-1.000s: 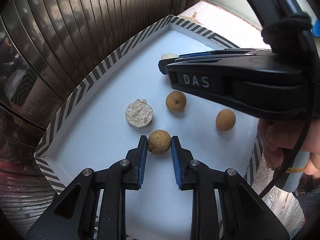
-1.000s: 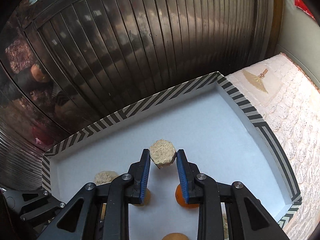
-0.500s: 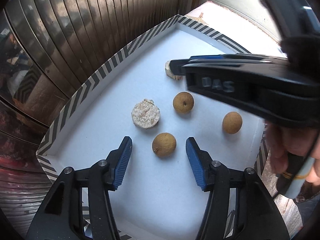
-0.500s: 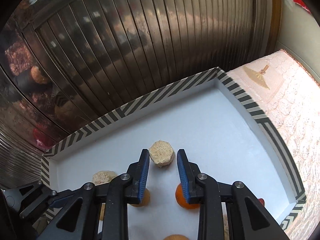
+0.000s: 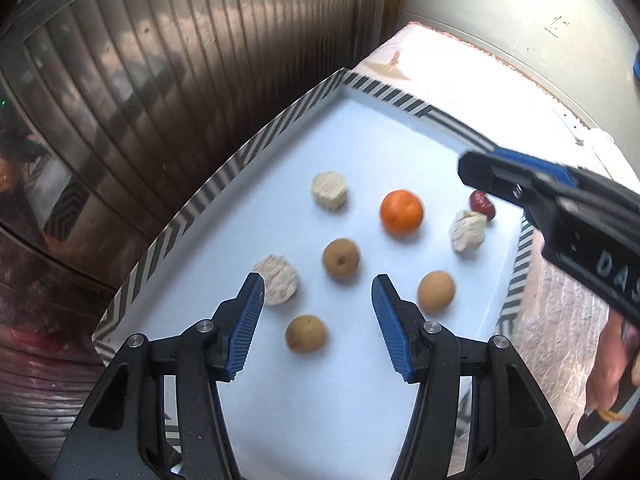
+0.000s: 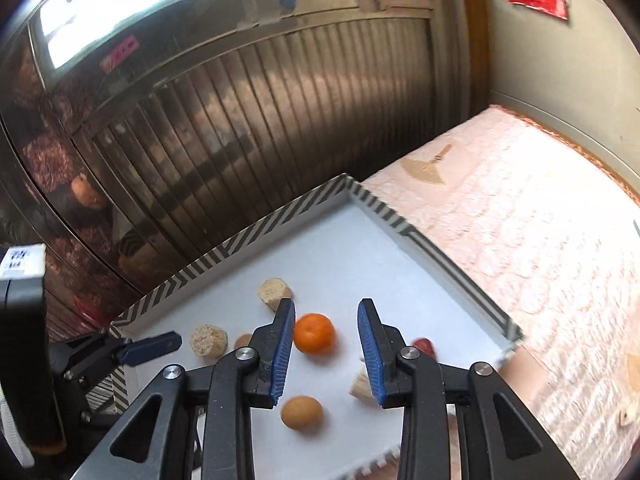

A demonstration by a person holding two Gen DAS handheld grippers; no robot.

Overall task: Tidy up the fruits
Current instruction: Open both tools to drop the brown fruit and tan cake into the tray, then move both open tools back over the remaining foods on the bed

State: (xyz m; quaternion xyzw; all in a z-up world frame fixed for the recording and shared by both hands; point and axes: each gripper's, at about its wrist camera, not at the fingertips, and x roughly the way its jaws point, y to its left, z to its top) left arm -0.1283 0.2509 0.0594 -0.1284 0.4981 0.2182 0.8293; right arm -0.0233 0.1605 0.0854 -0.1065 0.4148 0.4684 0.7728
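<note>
A white tray with a striped rim holds the fruits. My left gripper is open above it, and a brown longan lies loose below its fingers. Two more longans, an orange, a red date and three pale crumbly pieces lie scattered. My right gripper hovers over the orange. Its jaws are opening and nothing is pressed between them.
A ribbed metal shutter stands right behind the tray's far rim. A pink quilted cloth covers the surface to the right of the tray. A person's hand holds the right gripper at the tray's right edge.
My left gripper let go of the longan, opened wide and drew back upward. My right gripper released the pale piece and pulled away to the right, uncovering the orange and the date.
</note>
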